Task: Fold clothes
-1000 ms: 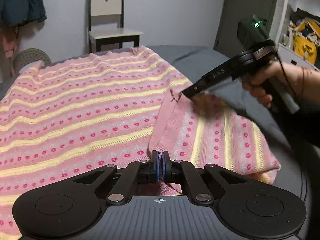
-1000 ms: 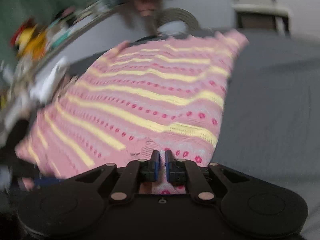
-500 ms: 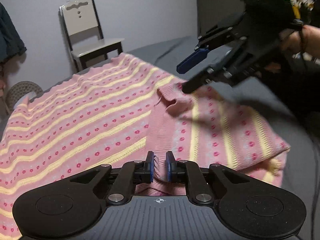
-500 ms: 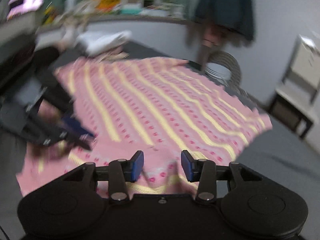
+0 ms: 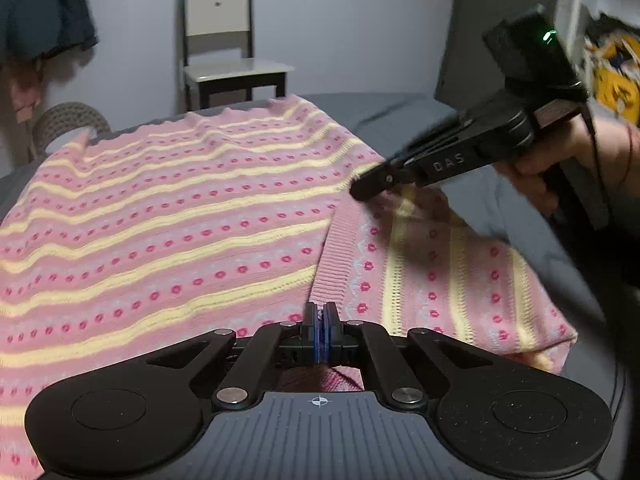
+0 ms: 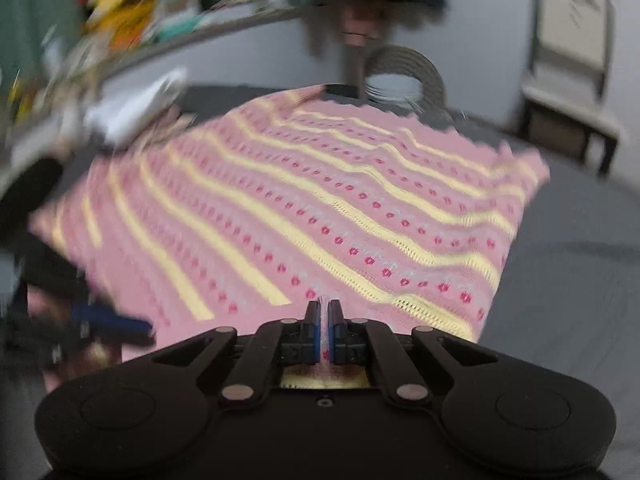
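A pink knitted sweater with yellow stripes and red dots (image 5: 168, 224) is lying spread over a grey bed (image 5: 404, 120), one sleeve already folded across its body. The left hand-held gripper (image 5: 320, 322) is pinching the sleeve's ribbed cuff edge, and the right hand-held gripper (image 6: 324, 320) is clamping knit too. Most folding seems to be remaining. Motion blur is smearing the right view's left side.

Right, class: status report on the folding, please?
Left gripper shut on sweater. Right gripper shut on sweater too. One side folded over. Nothing in the way.
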`<move>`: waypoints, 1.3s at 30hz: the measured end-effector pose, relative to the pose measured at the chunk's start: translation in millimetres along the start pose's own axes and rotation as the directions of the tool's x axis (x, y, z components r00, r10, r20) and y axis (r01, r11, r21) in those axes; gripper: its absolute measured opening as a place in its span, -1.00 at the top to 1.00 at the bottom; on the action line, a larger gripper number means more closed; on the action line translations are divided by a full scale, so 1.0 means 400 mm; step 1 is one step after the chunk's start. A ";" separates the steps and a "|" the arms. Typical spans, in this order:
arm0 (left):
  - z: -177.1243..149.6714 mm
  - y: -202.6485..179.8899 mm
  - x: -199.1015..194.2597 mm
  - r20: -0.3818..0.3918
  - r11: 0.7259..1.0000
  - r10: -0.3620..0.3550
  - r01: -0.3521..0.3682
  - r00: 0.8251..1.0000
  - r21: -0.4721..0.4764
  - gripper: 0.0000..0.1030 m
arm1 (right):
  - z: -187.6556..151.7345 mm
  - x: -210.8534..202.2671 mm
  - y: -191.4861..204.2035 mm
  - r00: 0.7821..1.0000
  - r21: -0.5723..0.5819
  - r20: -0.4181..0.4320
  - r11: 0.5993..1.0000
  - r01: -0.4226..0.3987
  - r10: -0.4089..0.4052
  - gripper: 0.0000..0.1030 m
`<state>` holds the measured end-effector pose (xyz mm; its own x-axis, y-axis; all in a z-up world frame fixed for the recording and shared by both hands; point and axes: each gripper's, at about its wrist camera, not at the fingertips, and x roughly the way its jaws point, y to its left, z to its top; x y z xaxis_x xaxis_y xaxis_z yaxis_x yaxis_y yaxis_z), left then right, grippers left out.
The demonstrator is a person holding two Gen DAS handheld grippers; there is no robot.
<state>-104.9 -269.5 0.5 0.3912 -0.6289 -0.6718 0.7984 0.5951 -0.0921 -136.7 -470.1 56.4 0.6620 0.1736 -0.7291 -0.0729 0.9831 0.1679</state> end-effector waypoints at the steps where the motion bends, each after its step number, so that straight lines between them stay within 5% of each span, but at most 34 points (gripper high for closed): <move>1: -0.003 0.007 -0.003 -0.005 1.000 -0.001 0.001 1.000 -0.014 0.97 | 0.000 0.012 -0.003 1.000 0.021 -0.015 1.000 -0.003 0.004 0.89; 3: -0.011 0.017 0.000 -0.019 1.000 0.002 -0.002 1.000 -0.026 0.97 | -0.005 0.030 0.003 0.999 0.021 -0.046 1.000 0.015 -0.014 0.82; 8: -0.020 0.025 0.008 -0.015 0.999 0.004 -0.004 1.000 -0.033 0.96 | 0.008 -0.046 -0.015 0.999 -0.018 0.034 0.999 0.027 -0.026 0.12; 15: -0.014 0.023 0.008 -0.017 0.999 -0.005 0.005 1.000 -0.041 0.97 | -0.035 -0.074 -0.033 0.998 -0.230 -0.053 0.973 0.007 -0.020 0.34; 17: -0.011 0.020 0.006 -0.019 1.000 -0.007 0.007 1.000 -0.030 0.96 | -0.043 -0.053 -0.027 0.995 -0.247 -0.091 0.969 0.010 -0.034 0.87; 24: -0.016 0.008 0.005 -0.021 0.999 0.032 -0.032 0.999 0.006 0.96 | -0.035 -0.030 -0.087 0.990 -0.012 -0.132 0.999 0.049 -0.050 0.82; 29: -0.012 -0.007 -0.030 0.028 1.000 0.017 -0.017 0.999 0.013 0.93 | -0.031 -0.091 -0.098 0.996 0.072 -0.076 0.996 0.046 -0.041 0.25; 32: -0.010 -0.035 -0.082 0.054 0.990 -0.133 0.135 0.990 -0.030 0.21 | -0.038 -0.133 -0.134 0.997 0.179 -0.075 0.983 0.030 -0.017 0.17; 34: -0.018 -0.076 -0.103 0.061 0.976 -0.206 0.210 0.977 -0.060 -0.88 | -0.053 -0.141 -0.161 0.996 0.275 -0.092 0.961 0.009 0.017 0.17; 39: -0.048 -0.195 -0.086 0.013 0.939 -0.321 0.321 0.947 -0.123 -0.98 | -0.088 -0.125 -0.204 0.987 0.440 -0.116 0.897 -0.049 0.111 0.17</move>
<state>-189.4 -284.4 16.7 0.1199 -0.7934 -0.5968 0.8191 0.4187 -0.3921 -189.9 -556.9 55.8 0.5588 0.2873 -0.7780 0.2300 0.8476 0.4782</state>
